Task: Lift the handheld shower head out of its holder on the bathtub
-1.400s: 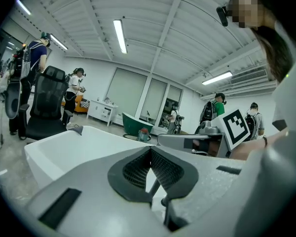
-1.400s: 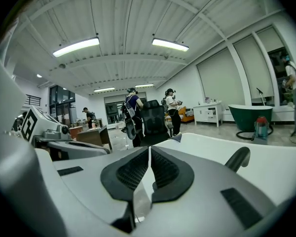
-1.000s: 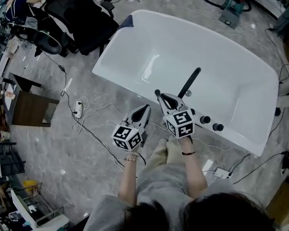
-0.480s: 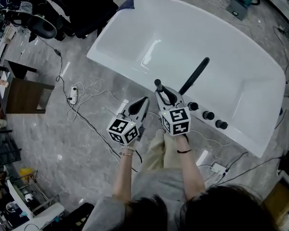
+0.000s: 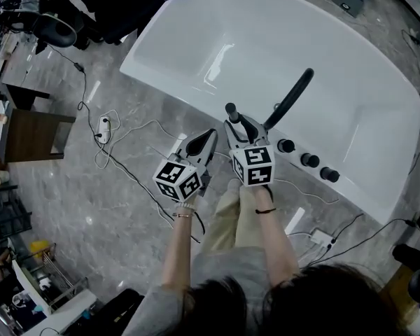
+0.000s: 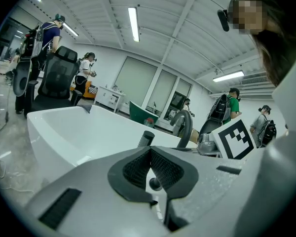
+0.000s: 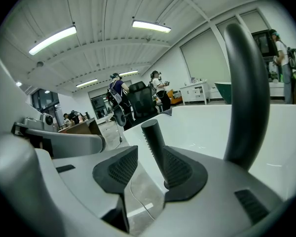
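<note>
Right gripper (image 5: 239, 126) jaws had just been opening, apart now with the shower head (image 5: 231, 110) handle just off the pads, untouched, upright in its holder on the bathtub (image 5: 164, 81) rim beside the spout (image 5: 294, 96), presumably pre-grasp; left gripper (image 5: 206, 140) closed, empty.

Tub (image 5: 350, 68) basin: open room throughout. Rim: shower head (image 5: 232, 112) upright; spout (image 5: 294, 98) arching just right of it, narrow gap between; three knobs (image 5: 309, 160) further right. Floor left: corded power strip (image 5: 103, 126).
</note>
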A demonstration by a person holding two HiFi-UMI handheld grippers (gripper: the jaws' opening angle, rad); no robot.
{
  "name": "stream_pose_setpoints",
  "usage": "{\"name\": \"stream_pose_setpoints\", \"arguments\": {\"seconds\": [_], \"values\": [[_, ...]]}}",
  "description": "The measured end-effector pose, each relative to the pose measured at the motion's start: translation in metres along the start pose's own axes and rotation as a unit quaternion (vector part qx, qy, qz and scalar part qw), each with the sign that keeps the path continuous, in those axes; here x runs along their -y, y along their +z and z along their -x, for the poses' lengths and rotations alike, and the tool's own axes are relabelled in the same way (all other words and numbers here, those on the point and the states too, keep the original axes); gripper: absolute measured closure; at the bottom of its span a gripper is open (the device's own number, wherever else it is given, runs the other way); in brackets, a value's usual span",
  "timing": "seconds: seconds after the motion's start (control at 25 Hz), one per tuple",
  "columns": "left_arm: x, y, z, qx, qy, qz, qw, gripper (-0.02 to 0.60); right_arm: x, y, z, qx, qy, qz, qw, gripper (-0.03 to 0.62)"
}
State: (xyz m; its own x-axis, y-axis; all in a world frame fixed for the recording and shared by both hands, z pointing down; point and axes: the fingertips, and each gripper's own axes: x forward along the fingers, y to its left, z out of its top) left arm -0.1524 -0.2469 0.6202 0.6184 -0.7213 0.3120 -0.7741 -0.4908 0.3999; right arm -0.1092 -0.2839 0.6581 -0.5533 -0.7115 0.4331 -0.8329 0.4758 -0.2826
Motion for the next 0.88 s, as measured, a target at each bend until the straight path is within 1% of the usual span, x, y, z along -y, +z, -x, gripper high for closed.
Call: {"name": "stream_pose_setpoints", "arguments": {"seconds": [0.24, 0.4, 0.88], "values": [[-0.01, -0.01, -0.004, -0.01, -0.004, 0.005, 0.9999, 0.577, 0.006, -0.012, -0.017, -0.01, -0.019, -0.009, 1.0, 0.433], [-0.015, -0.024, -0.012, -0.035, -0.017, -0.008, 0.9992, 0.577, 0.013, -0.024, -0.031, -0.019, -0.028, -0.02, 0.999, 0.418], [-0.037, -0.05, -0.017, -0.044, -0.017, 0.016, 0.9987, 0.577, 0.028, -0.045, -0.061, -0.041, -0.045, -0.007, 0.998, 0.413]]}}
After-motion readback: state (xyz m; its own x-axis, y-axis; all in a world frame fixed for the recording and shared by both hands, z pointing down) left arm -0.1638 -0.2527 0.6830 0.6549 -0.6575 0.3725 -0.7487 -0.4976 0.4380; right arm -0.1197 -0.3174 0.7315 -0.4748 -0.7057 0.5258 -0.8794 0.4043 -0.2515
